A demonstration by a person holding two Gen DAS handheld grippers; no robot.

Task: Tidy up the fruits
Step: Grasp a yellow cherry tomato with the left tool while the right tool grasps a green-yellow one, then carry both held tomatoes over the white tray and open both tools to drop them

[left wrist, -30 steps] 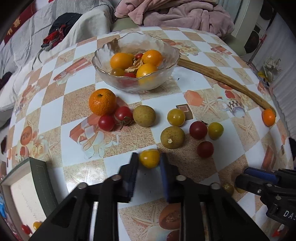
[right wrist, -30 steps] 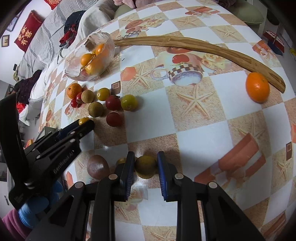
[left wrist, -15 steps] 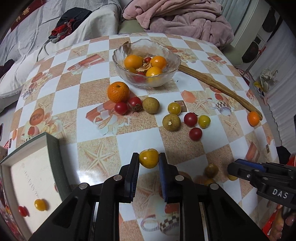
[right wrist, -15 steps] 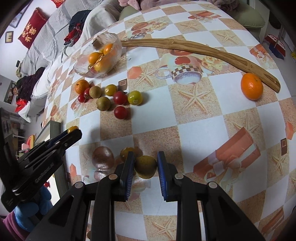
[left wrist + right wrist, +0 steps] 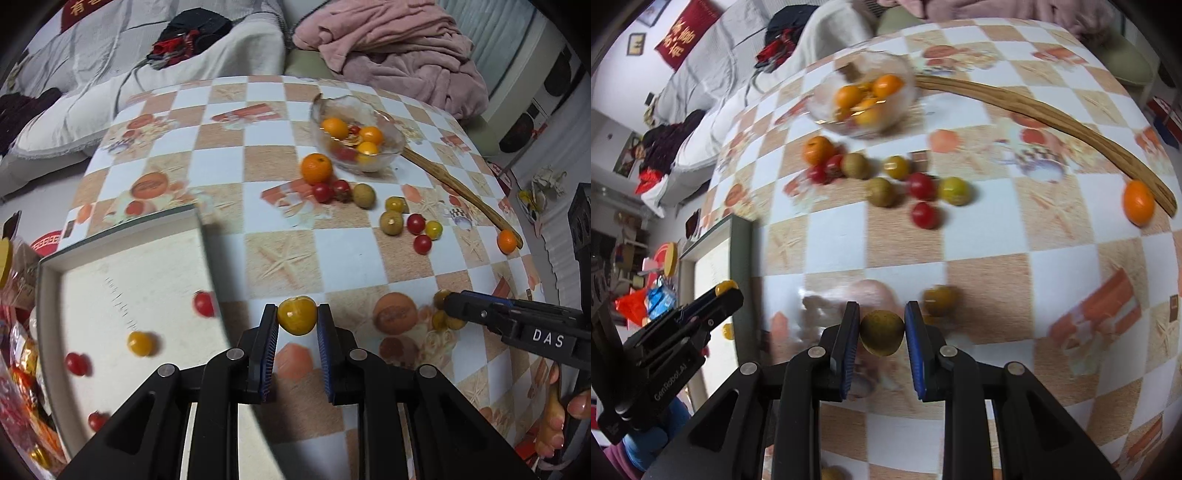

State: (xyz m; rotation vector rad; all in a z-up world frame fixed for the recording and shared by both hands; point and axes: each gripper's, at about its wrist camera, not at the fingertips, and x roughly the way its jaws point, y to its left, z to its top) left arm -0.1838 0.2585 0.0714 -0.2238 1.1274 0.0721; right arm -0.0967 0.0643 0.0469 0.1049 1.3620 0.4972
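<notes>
At the left edge of the tabletop (image 5: 280,206) sits a shallow white tray (image 5: 122,280) with a dark rim. A few red and yellow cherry tomatoes already lie in it, so it looks to be the sorting place for that kind of fruit. The left tongs (image 5: 297,320) are clenched on a yellow cherry tomato (image 5: 297,316), held in the air just beside the tray's right rim, probably to be dropped among its like.

Further right, the loose fruit waits in a cluster: a mandarin (image 5: 316,168), red and yellow cherry tomatoes and brownish-green round fruits, with a glass bowl (image 5: 356,142) of orange fruit behind them. A curved wooden stick (image 5: 461,192) runs off to the right, a small orange (image 5: 506,240) at its tip.

The right tongs (image 5: 879,332) grasp one brownish-green round fruit (image 5: 881,331), lifted clear of the tabletop; a second such fruit (image 5: 940,300) lies just beside them on the cloth.

Compared with a second ago, the tray has come from the corner of the left view to fill its lower left, and the cluster and bowl have shrunk away to the upper right: the left tongs have carried their tomato up and toward the tray. The right tongs have raised their fruit as well, and both grips are unchanged.
</notes>
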